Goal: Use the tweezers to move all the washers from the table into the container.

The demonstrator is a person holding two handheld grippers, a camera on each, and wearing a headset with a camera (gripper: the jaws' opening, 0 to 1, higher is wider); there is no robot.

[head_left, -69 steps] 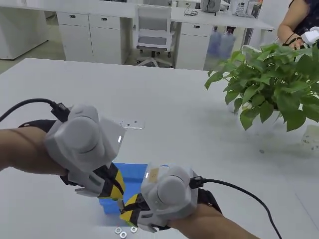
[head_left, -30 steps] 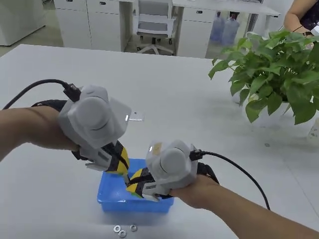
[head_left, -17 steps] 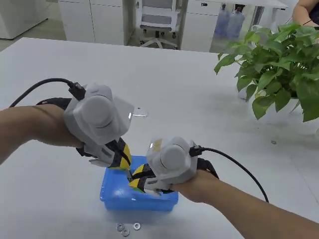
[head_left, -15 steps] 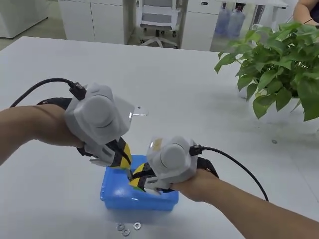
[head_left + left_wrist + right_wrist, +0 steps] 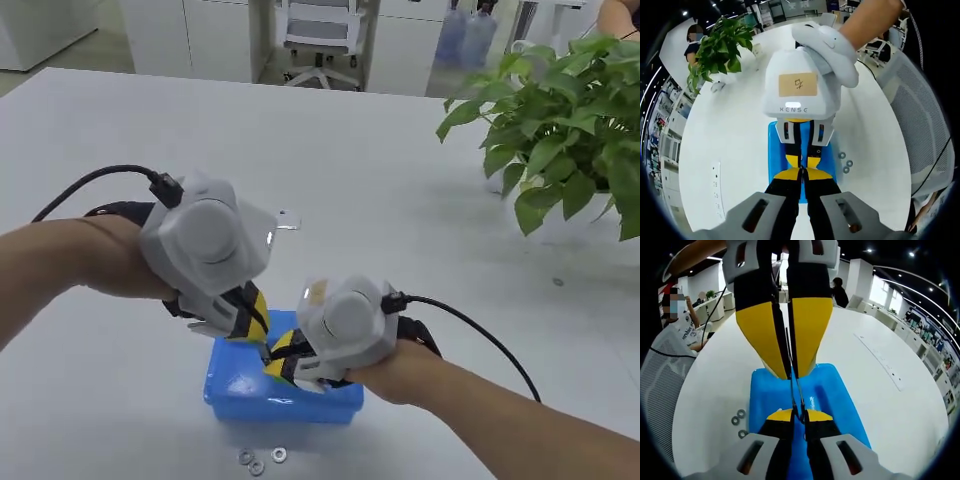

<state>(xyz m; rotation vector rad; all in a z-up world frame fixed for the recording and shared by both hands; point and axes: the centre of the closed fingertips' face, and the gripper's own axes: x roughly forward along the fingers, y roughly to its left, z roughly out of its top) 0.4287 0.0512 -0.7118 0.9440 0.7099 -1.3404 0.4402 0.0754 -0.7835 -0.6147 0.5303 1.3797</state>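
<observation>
Left hand-held gripper (image 5: 801, 174): its jaws are drawn together on the tweezers (image 5: 792, 380); in the head view it sits left of centre, tilted down to the right.
Right hand-held gripper (image 5: 800, 417): its jaws are likewise pinched on the same tweezers; in the head view it sits at lower centre, nose to nose with the left one.
Tweezers: a thin metal pair running straight from one set of yellow-tipped jaws to the other, above the open container.
Container (image 5: 840, 405): a blue rectangular tub on the table (image 5: 400, 200), at the lower middle of the head view, right under both sets of jaws.
Washers (image 5: 279, 455): three small metal rings on the table, in a close cluster just outside the container's near wall, at the bottom edge of the head view.
Potted plant (image 5: 560, 130): green leaves at the upper right of the head view, well apart from the container.
Office chair (image 5: 320, 30): beyond the table's far edge, top centre of the head view.
</observation>
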